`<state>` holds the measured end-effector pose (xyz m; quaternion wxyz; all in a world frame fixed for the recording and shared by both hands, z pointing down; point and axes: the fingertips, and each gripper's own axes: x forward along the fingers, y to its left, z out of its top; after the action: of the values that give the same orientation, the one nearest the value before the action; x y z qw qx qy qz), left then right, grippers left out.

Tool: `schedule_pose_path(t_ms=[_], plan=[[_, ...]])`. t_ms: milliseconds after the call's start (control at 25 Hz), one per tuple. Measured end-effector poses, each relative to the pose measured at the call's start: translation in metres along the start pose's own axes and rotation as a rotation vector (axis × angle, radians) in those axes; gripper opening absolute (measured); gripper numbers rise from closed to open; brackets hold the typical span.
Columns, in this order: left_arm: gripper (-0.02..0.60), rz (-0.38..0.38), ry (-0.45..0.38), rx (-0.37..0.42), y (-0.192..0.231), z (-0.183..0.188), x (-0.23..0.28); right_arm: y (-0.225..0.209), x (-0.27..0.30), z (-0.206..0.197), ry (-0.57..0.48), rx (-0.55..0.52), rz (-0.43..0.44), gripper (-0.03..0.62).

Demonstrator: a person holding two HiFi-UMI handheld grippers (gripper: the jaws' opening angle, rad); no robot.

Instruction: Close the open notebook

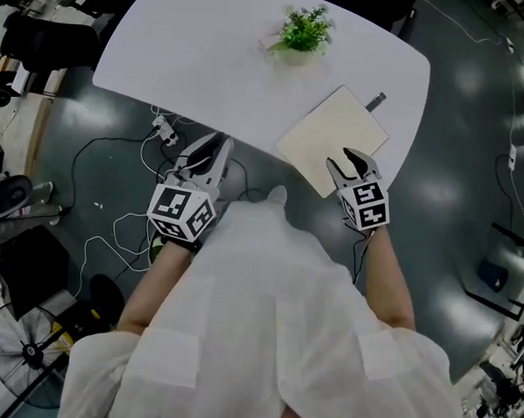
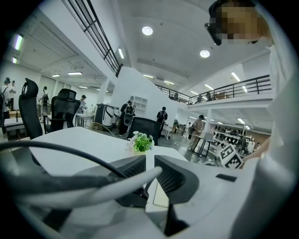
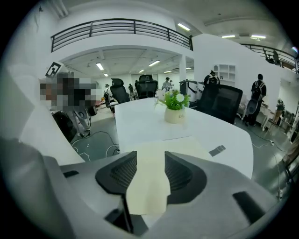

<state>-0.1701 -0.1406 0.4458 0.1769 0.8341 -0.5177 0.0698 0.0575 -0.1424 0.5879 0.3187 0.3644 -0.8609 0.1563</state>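
The right gripper (image 1: 342,161) hangs over the near edge of the notebook (image 1: 330,133), jaws well apart and holding nothing; the left gripper (image 1: 214,145) sits off the table (image 1: 208,54), above a floor strewn with cables (image 1: 131,233), its jaws parted only by a slit and likewise empty. From the head view, the notebook lies flat at the table's near right corner, showing one plain cream face, with a small dark clip (image 1: 377,100) just past its far corner and a plant (image 1: 303,30) farther back. The right gripper view adds what that angle hides: the cream page (image 3: 173,144) runs under and between the pads of the right gripper (image 3: 150,161), which do not press on it. The left gripper view shows a dark cable (image 2: 70,149) crossing in front of the left gripper (image 2: 150,161), the plant (image 2: 141,142) beyond, and people and chairs in the hall behind.
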Motion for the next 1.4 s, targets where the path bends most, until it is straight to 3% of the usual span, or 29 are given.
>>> schedule_pose_path(t_ms=[360,760,1040,1400], plan=[[0.034,-0.022,0.018,-0.01,0.005,-0.006,0.014,0.038,0.038,-0.029,0.197,-0.169,0.092,0.238],[0.034,-0.047,0.019,-0.014,0.002,-0.006,0.019,0.061,0.059,-0.065,0.398,-0.271,0.167,0.281],[0.034,-0.047,0.016,-0.013,0.007,-0.002,0.02,0.07,0.066,-0.085,0.531,-0.464,0.079,0.294],[0.034,-0.069,0.018,-0.007,0.004,-0.001,0.021,0.07,0.073,-0.101,0.638,-0.596,-0.034,0.275]])
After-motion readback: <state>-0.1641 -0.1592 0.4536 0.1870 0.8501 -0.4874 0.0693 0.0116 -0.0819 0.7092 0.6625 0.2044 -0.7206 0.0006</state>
